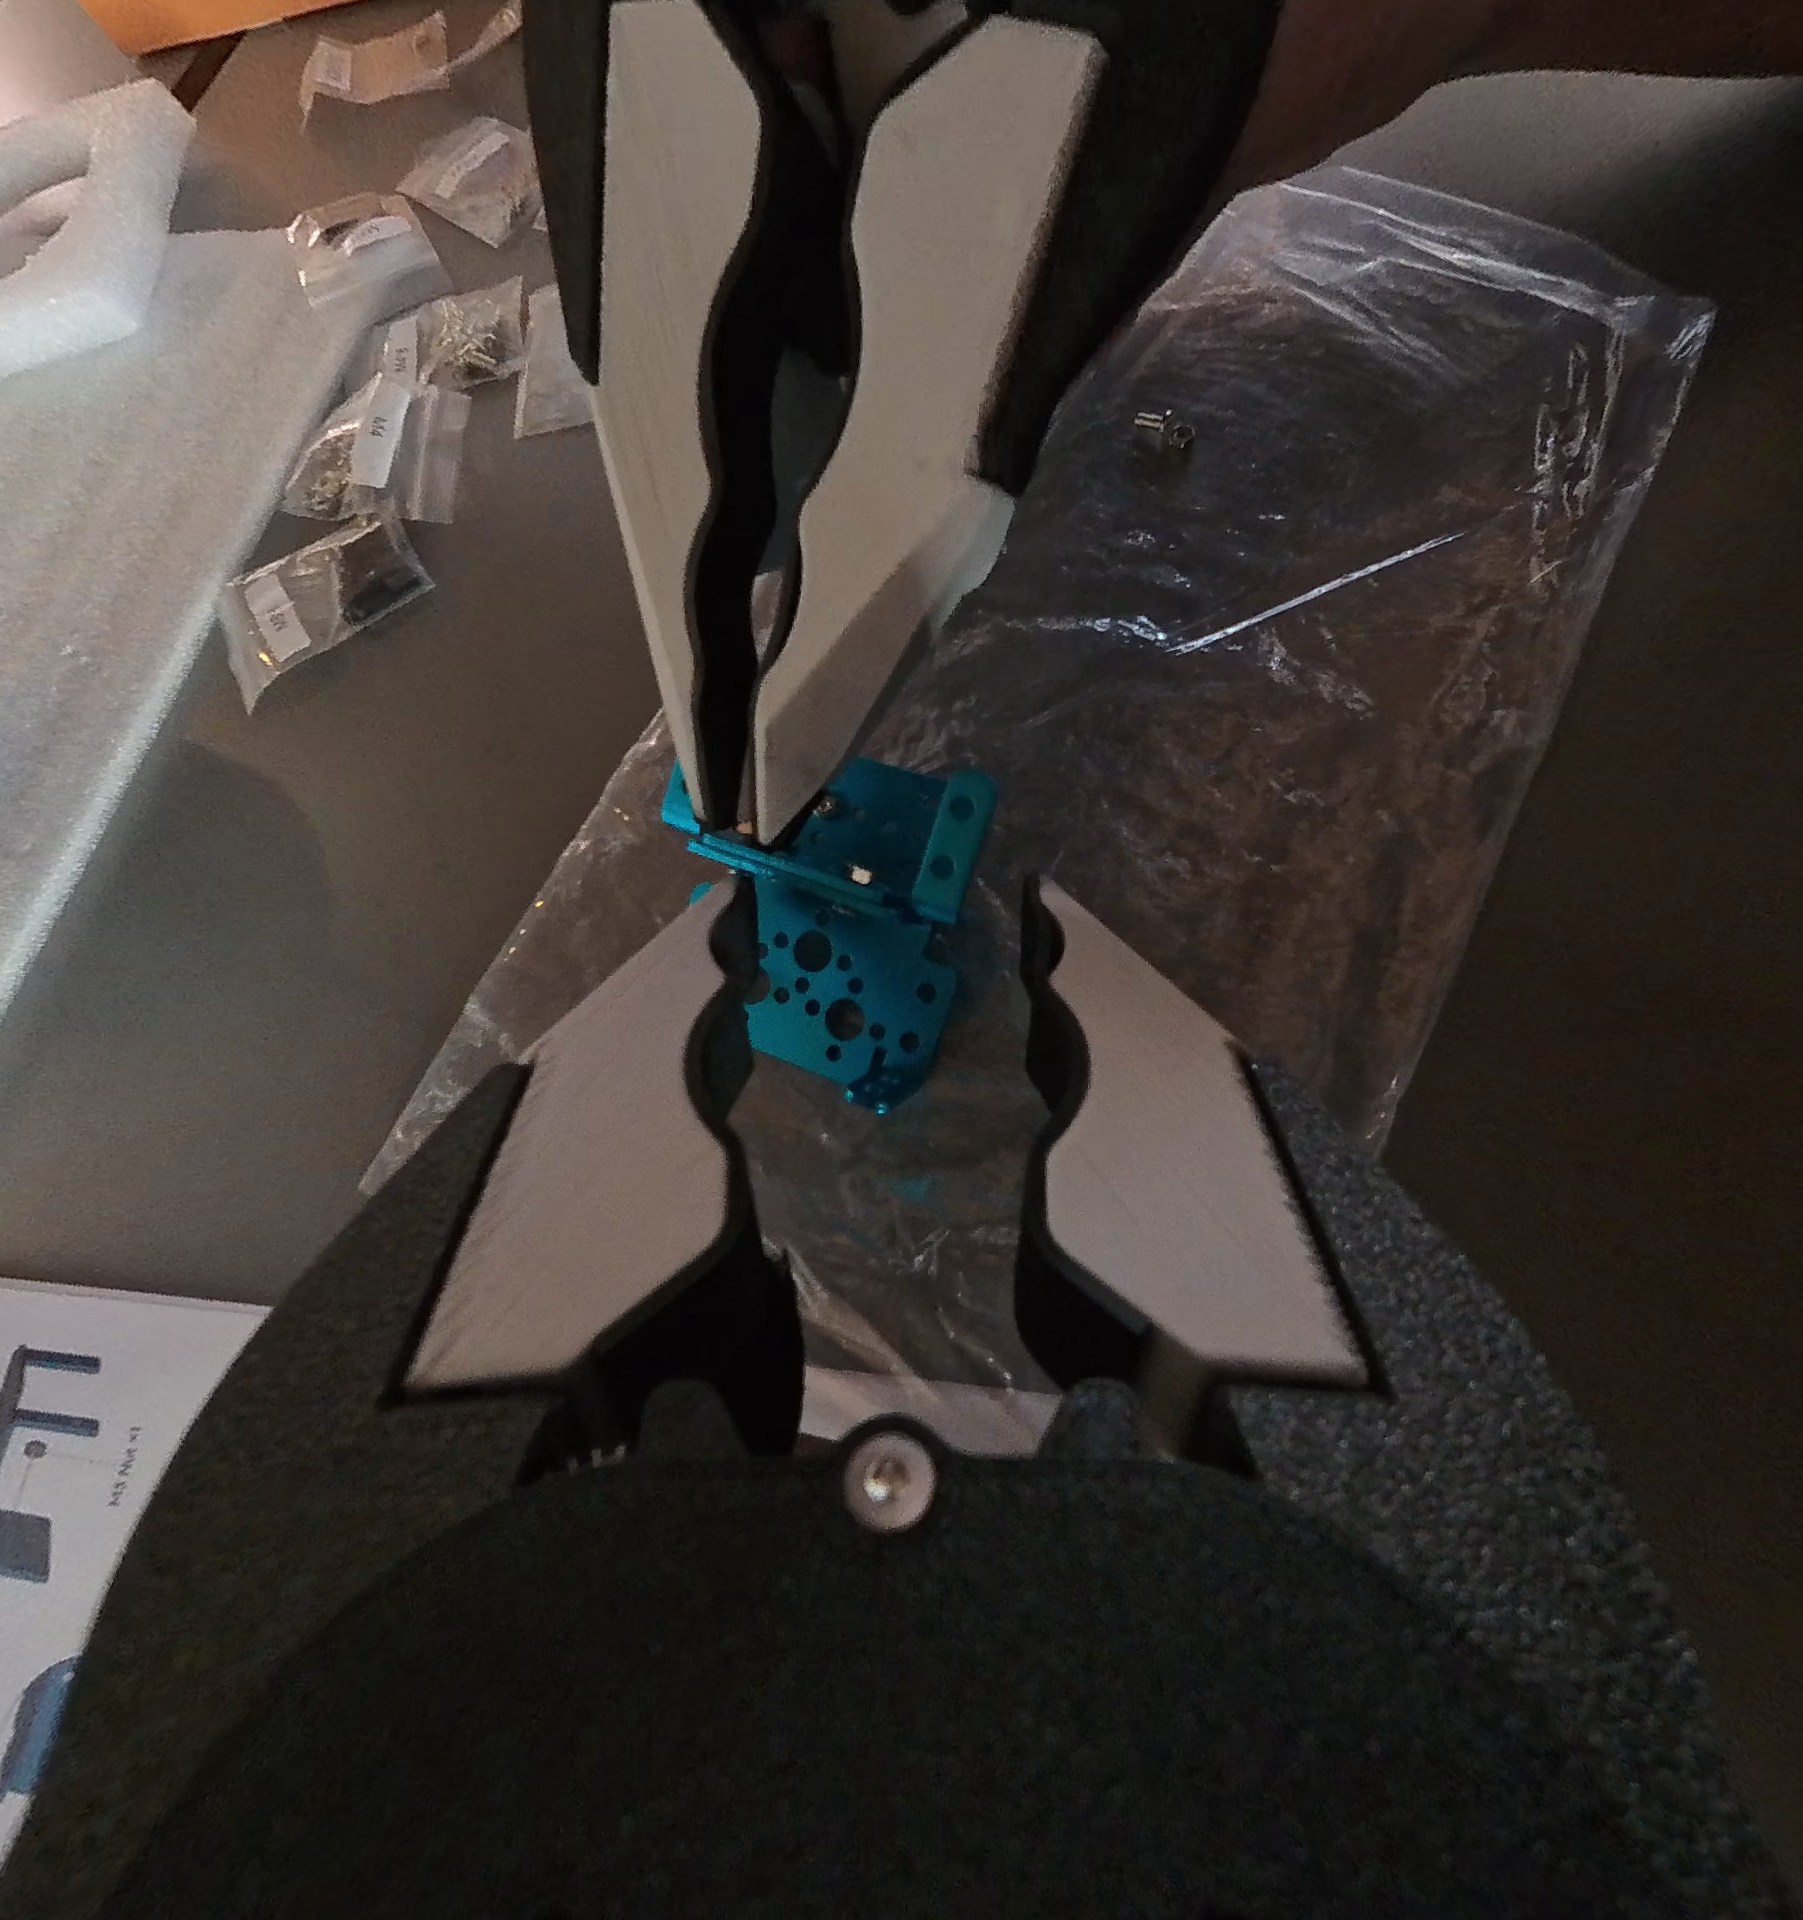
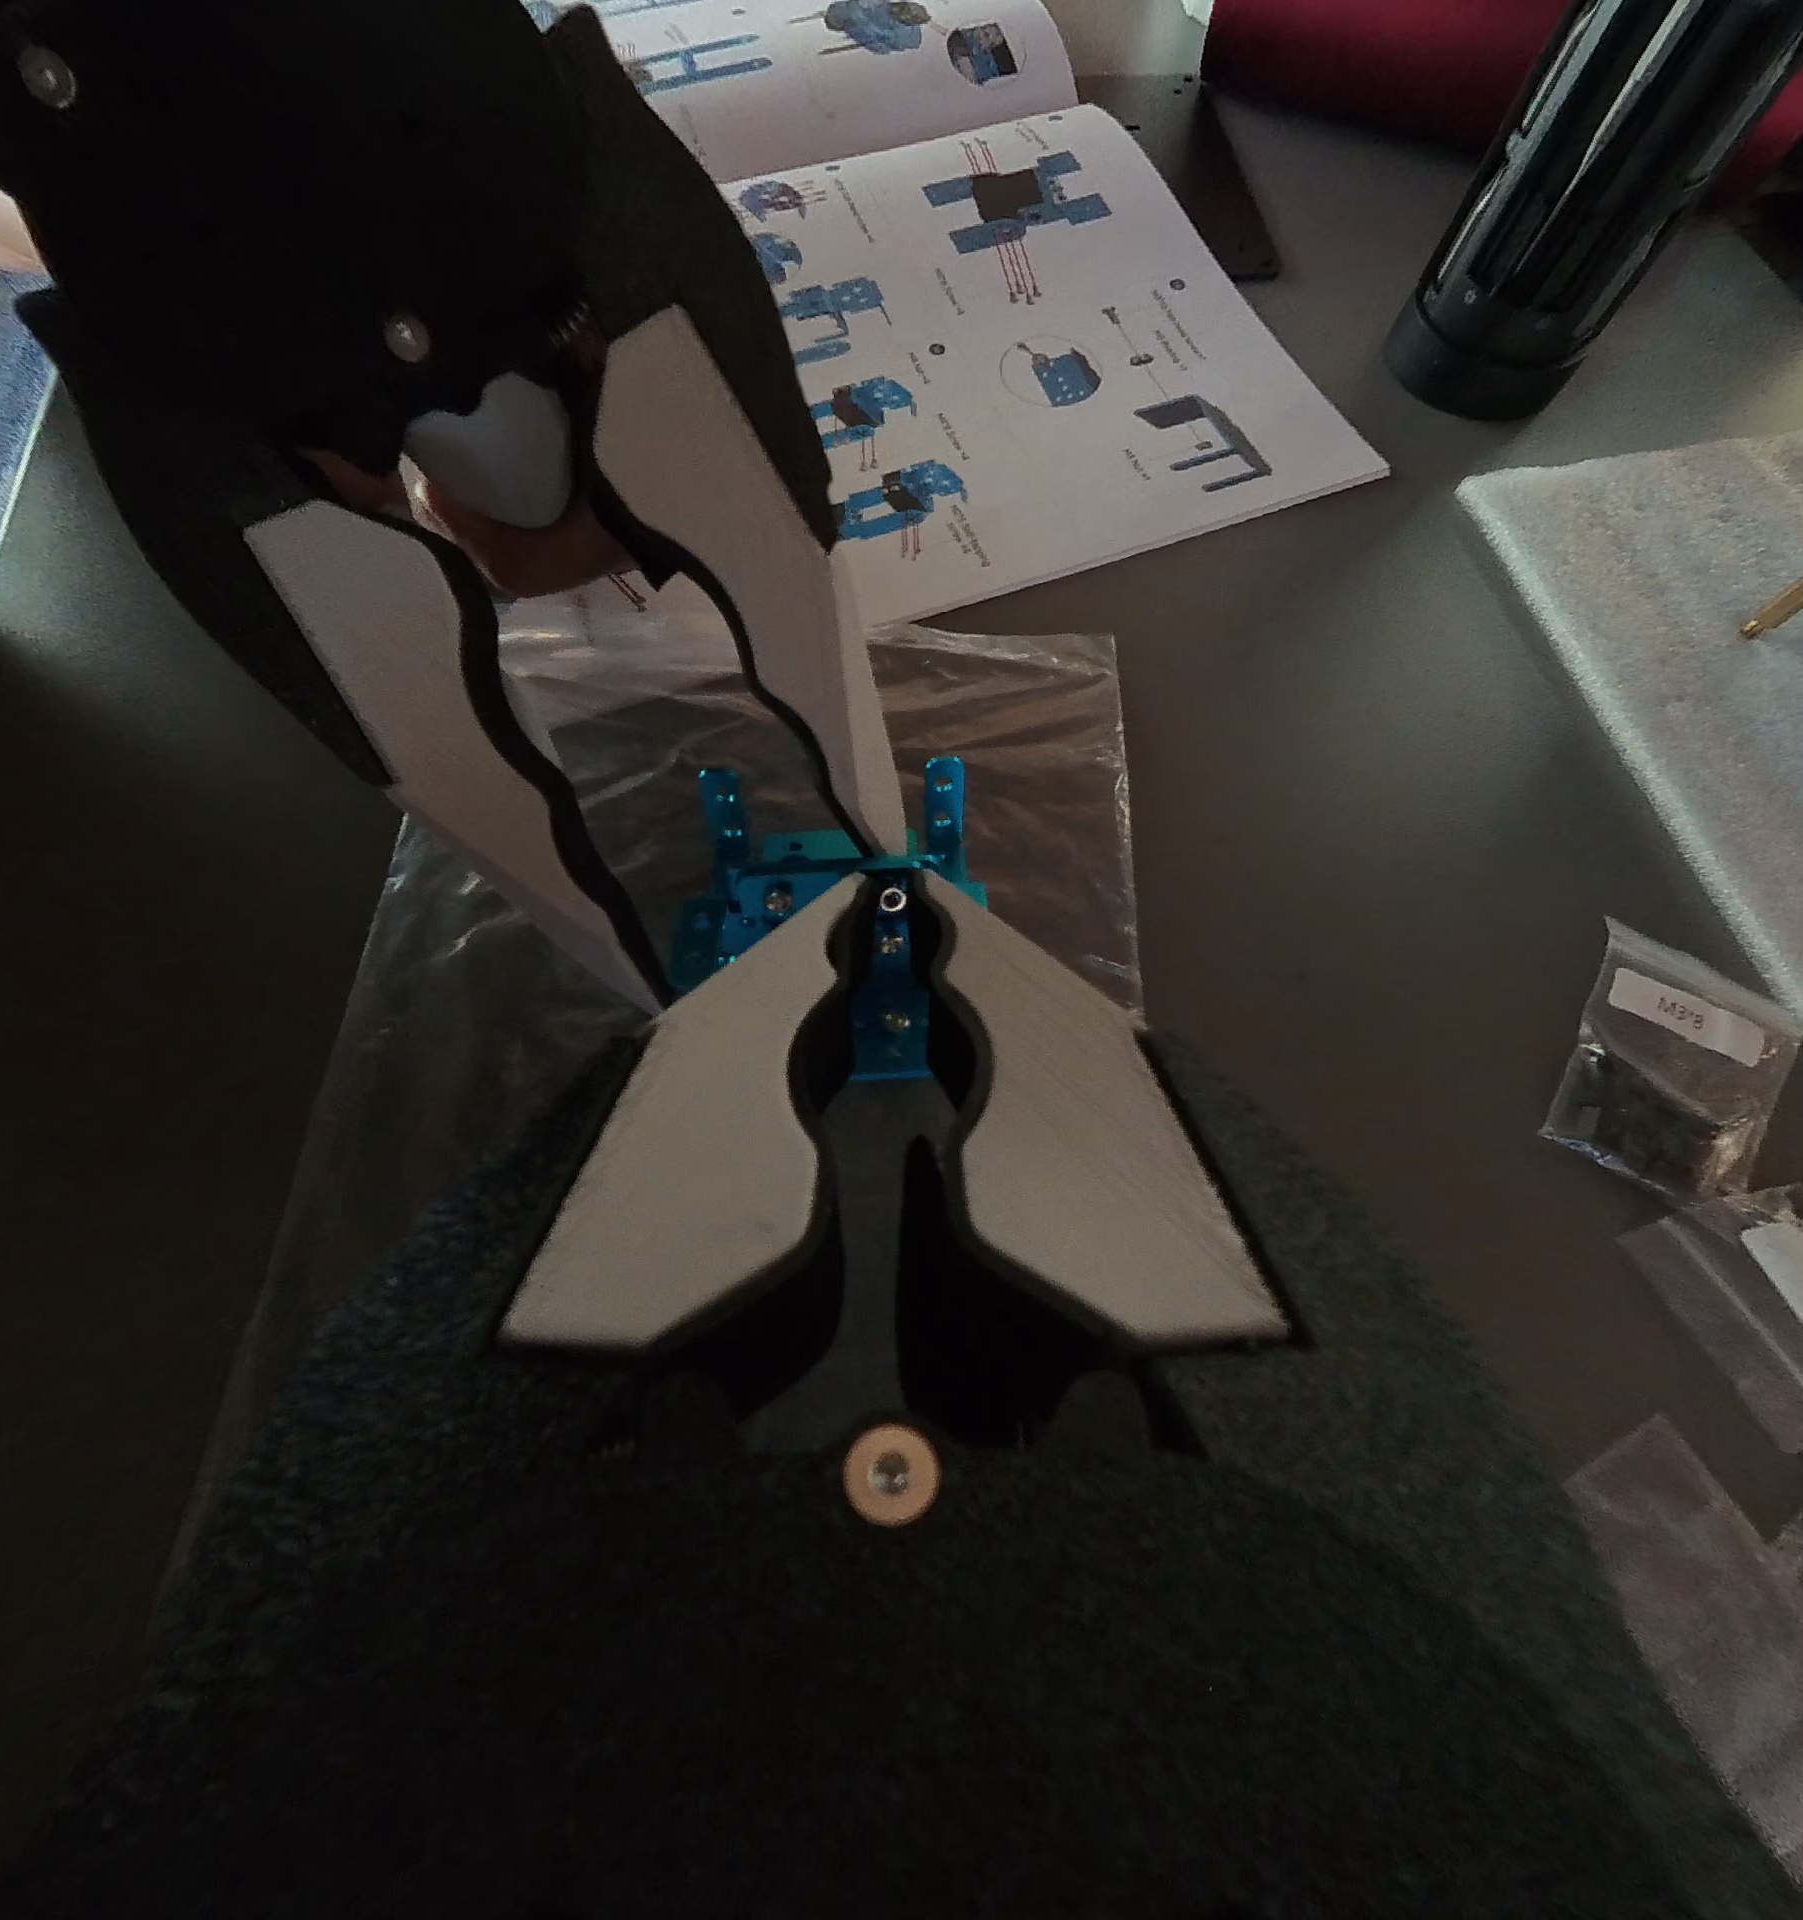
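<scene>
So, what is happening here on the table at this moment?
A person works with two handheld grippers over a blue metal bracket assembly standing on a clear plastic bag. The right gripper is closed on a small silver screw or nut at the bracket's top edge. The left gripper is open around the bracket. An open instruction booklet and small parts bags lie nearby.
</scene>
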`<state>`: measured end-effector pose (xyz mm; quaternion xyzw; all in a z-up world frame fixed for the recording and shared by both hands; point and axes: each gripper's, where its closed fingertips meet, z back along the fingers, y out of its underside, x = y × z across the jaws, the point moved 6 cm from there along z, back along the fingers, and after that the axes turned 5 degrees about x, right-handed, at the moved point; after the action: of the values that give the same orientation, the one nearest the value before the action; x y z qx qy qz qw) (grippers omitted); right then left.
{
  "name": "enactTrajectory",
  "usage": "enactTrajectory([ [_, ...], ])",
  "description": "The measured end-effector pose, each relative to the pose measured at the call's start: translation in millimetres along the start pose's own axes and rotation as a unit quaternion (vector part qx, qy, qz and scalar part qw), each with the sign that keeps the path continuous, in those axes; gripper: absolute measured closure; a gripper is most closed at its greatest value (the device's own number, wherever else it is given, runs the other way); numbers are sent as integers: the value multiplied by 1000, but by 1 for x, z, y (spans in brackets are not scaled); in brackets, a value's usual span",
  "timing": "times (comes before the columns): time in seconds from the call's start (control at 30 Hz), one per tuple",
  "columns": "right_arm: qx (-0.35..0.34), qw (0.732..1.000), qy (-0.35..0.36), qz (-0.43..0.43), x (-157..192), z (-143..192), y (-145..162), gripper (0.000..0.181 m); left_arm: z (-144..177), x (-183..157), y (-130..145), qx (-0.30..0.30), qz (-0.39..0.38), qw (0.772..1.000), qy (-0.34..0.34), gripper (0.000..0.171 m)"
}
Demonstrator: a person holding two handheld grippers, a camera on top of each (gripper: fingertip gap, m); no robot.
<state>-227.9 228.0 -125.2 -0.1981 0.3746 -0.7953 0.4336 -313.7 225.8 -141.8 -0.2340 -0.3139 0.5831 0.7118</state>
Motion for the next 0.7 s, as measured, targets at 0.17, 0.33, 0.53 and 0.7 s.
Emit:
enactTrajectory([
  [0.17,-1,1000,-4,-3,-1,0,0,177,-1,0,0,2,-3,1000,-5,121],
  [0.33,-1,1000,-9,-11,-1,0,0,177,-1,1,0,2,-3,1000,-10,123],
  [0.53,0,1000,-16,-21,-2,0,1,177,-1,1,0,2,-4,1000,-12,124],
  [0.7,0,999,-23,-28,-2,0,1,176,-1,0,0,3,-6,1000,-11,124],
])
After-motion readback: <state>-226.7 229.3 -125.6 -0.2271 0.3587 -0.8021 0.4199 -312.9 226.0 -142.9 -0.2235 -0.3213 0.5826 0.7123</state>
